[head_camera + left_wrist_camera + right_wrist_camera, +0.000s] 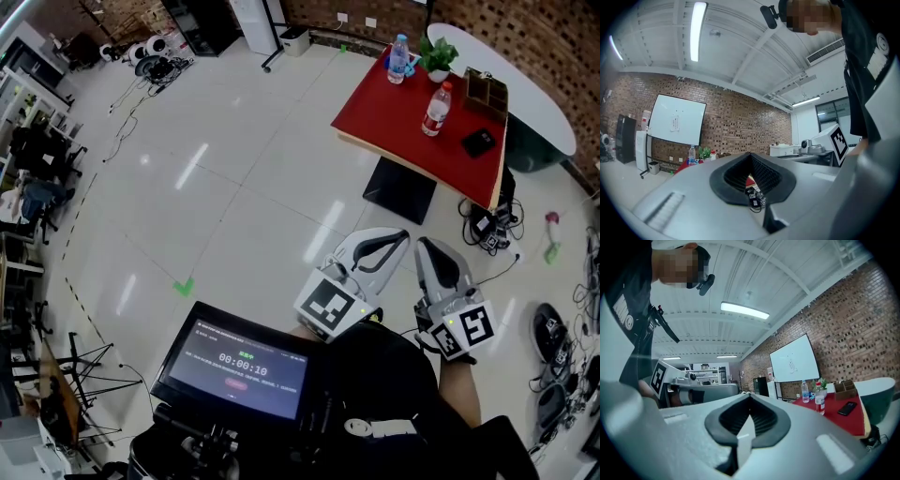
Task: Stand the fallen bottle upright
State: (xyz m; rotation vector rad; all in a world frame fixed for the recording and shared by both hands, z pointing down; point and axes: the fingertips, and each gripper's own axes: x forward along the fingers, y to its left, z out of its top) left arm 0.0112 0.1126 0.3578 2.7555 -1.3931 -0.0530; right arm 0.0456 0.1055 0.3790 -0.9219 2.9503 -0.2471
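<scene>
Left gripper [401,236] and right gripper [428,247] are clenched, empty, well apart from the table [394,127]. Arriving clenched, they could topple the red-capped bottle [436,110].

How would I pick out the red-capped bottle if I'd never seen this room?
Find the red table by the brick wall. Two clear bottles stand on it. The red-capped bottle is the one nearer the black phone; the other bottle, by the potted plant, has a blue label.
</scene>
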